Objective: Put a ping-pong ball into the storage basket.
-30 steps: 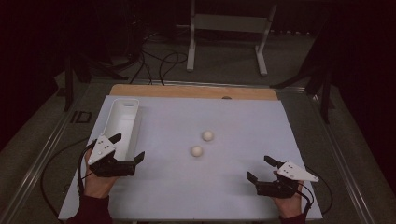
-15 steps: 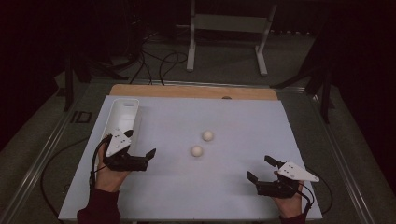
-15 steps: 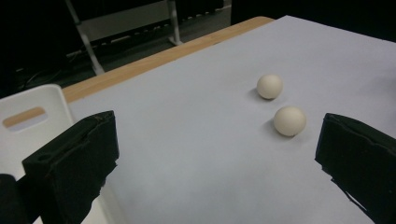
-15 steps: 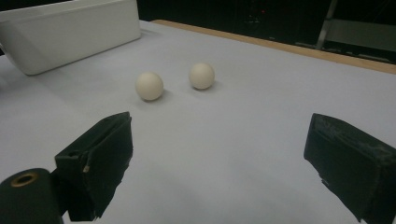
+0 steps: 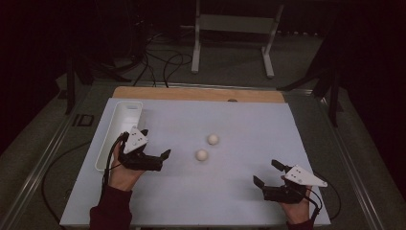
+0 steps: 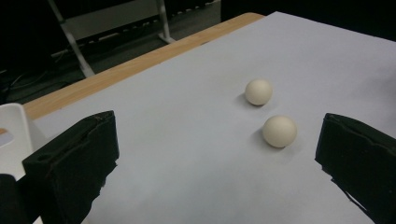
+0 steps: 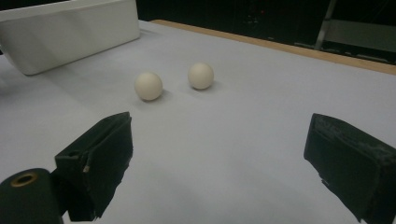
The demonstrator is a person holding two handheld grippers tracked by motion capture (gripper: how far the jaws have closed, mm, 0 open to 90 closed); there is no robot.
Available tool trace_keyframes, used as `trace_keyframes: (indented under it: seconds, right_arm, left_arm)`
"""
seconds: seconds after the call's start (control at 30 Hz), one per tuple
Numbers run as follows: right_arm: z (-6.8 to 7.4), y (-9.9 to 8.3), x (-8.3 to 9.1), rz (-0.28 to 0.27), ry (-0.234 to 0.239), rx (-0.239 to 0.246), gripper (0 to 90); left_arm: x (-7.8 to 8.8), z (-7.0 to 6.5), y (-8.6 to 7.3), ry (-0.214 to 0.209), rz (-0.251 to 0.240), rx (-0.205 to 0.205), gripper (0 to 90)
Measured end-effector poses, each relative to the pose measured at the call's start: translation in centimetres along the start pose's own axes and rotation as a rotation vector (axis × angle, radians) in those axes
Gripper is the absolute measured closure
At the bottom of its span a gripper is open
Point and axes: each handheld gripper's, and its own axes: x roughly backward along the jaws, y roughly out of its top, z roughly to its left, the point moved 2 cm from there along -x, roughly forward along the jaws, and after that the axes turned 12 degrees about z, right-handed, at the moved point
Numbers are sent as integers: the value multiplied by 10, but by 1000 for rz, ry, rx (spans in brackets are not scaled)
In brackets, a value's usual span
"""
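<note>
1. Over the last second the left gripper [image 5: 154,158] had travelled from the near-left part of the sheet toward the middle, closing most of the gap to the nearer ball [image 5: 202,155]. The right gripper [image 5: 269,176] had not shifted at all.

2. The left gripper's jaws stood wide apart with nothing between them. In the left gripper view the nearer ball [image 6: 279,131] lay ahead of the fingertips and toward the right-hand jaw, not yet between the two; the farther ball [image 6: 258,91] sat just beyond it, the pair close but apart.

3. The right gripper's jaws were likewise spread and empty, resting low over the sheet. From its own view both balls lay well ahead of its fingers and off toward the left-hand jaw, the one beside the other [image 7: 148,86] [image 7: 201,75].

4. The white tray [image 5: 119,129] lay behind and beside the left gripper, away from the balls; its wall also showed beyond the balls in the right gripper view [image 7: 70,32].

5. The approach suggested that the left hand was going for the nearer ball, probably to carry it to the tray. The grasp itself had not begun: the gripper needed to advance further and centre the ball between its jaws before shutting, and a nudge from one jaw could set the ball rolling.
</note>
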Motion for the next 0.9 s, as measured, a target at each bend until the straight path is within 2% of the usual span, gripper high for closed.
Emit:
trace_keyframes:
  seconds: [0.9]
  right_arm:
    - [0, 0, -1, 8, -9, 10, 78]
  left_arm:
    - [-24, -15, 18, -42, 19, -39, 0]
